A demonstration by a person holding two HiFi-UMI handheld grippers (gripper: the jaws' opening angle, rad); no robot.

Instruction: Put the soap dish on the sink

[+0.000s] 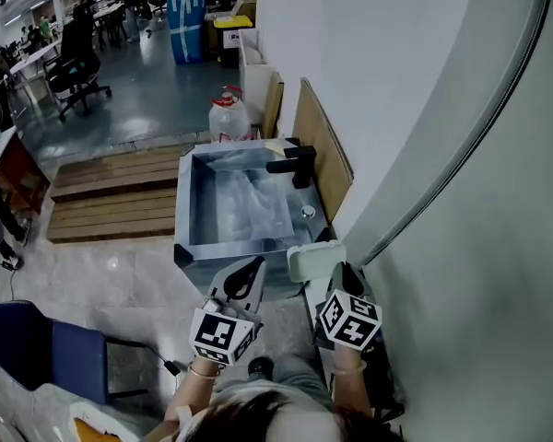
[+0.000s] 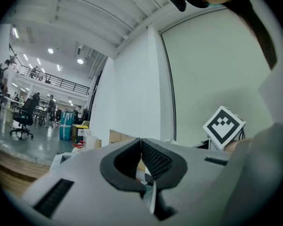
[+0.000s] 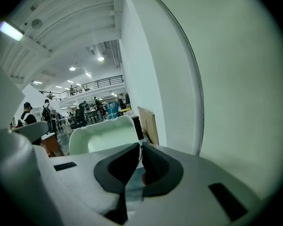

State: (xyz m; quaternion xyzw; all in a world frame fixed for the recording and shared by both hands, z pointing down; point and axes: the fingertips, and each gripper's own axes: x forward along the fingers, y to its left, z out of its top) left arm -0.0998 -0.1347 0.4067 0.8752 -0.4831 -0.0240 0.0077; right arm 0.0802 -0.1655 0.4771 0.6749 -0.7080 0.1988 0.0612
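Hard to make out:
- The right gripper (image 1: pixel 337 273) had its tips covered by the soap dish (image 1: pixel 315 261) in the head view. Only its marker cube (image 1: pixel 348 320) showed plainly.
- I could not tell whether the dish touched the sink (image 1: pixel 186 212) or hung just clear of it.
- The basin held something clear and crumpled, perhaps film. I could not make it out.
- The person's head was cut off at the frame's 6 o'clock edge, and both hands were mostly hidden under the cubes.

Soap dish: pale green with rounded corners. It sat at the sink's 5 o'clock corner, over the near rim. The black faucet (image 1: pixel 295 164) stood well beyond it, at the sink's 2 o'clock side.

Right claw: in the right gripper view, the right gripper (image 3: pixel 140 145) had its pads pinched narrow on the near edge of the soap dish (image 3: pixel 104 136). The dish's hollow faced the camera. The gripper reached forward toward 12 o'clock, close along the white wall (image 1: pixel 415 109).

Left claw: in the left gripper view, the left gripper (image 2: pixel 141 140) had its pads pressed together with nothing between them. In the head view the left gripper (image 1: pixel 255 265) pointed toward 1 o'clock, low before the sink's near rim and just beside the dish at its 9 o'clock. Its own cube (image 1: pixel 223 332) sat nearest the person.
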